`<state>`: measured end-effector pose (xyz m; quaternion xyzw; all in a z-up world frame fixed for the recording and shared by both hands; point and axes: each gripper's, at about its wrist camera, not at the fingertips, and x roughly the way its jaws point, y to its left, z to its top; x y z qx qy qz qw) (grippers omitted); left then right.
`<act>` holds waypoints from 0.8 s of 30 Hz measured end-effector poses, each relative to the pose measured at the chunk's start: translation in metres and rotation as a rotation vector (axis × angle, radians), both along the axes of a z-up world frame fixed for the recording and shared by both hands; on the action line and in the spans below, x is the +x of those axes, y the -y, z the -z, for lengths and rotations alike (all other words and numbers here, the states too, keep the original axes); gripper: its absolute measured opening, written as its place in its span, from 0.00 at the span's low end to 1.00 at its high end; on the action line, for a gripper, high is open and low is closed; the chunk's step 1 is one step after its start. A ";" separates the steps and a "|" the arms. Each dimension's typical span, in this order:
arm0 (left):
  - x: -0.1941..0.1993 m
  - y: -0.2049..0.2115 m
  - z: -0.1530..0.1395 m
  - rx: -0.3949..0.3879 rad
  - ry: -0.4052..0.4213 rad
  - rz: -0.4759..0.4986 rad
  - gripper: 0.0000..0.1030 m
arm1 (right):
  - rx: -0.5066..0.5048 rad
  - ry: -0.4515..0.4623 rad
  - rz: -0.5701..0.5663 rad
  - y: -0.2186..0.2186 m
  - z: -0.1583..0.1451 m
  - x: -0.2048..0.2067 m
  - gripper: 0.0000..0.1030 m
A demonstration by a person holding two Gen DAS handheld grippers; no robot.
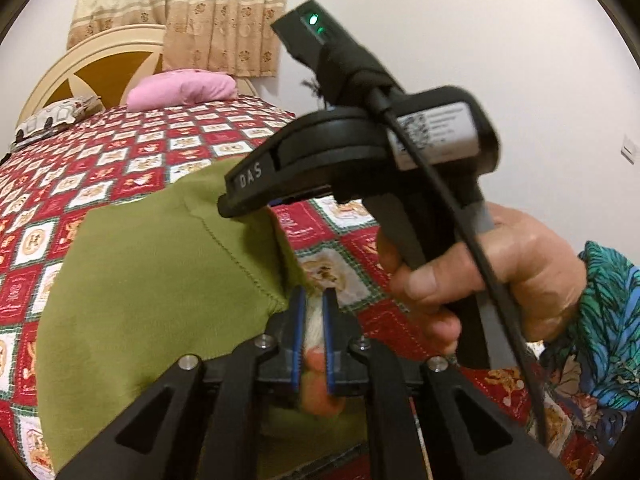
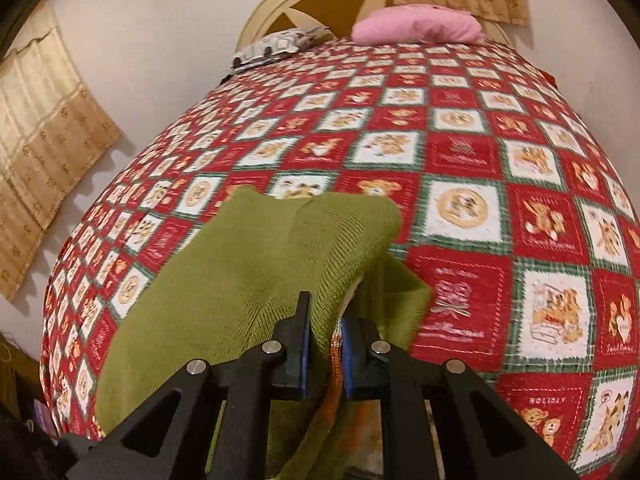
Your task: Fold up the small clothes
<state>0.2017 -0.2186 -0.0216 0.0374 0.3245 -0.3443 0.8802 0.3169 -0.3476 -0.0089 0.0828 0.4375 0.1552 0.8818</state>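
Left hand-held gripper (image 1: pixel 312 300): closed, nothing clearly pinched | right hand-held gripper (image 2: pixel 324 320): clamps green garment (image 2: pixel 256 264)

- Open bedspread (image 2: pixel 460 152) is seen beyond the green garment (image 2: pixel 248 264), up to the pink pillow (image 2: pixel 416 26).
- The right side of the left wrist view is blocked by the right gripper (image 1: pixel 240 204).
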 end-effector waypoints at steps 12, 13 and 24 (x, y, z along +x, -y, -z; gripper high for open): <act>-0.023 -0.033 -0.001 0.011 -0.067 0.008 0.22 | 0.058 -0.063 0.077 0.011 0.036 0.000 0.21; -0.027 -0.044 -0.002 0.004 -0.076 0.011 0.34 | 0.074 -0.059 0.104 0.016 0.029 -0.008 0.22; -0.041 -0.165 0.011 -0.032 -0.123 -0.199 0.71 | 0.177 0.097 0.127 0.005 -0.017 -0.148 0.50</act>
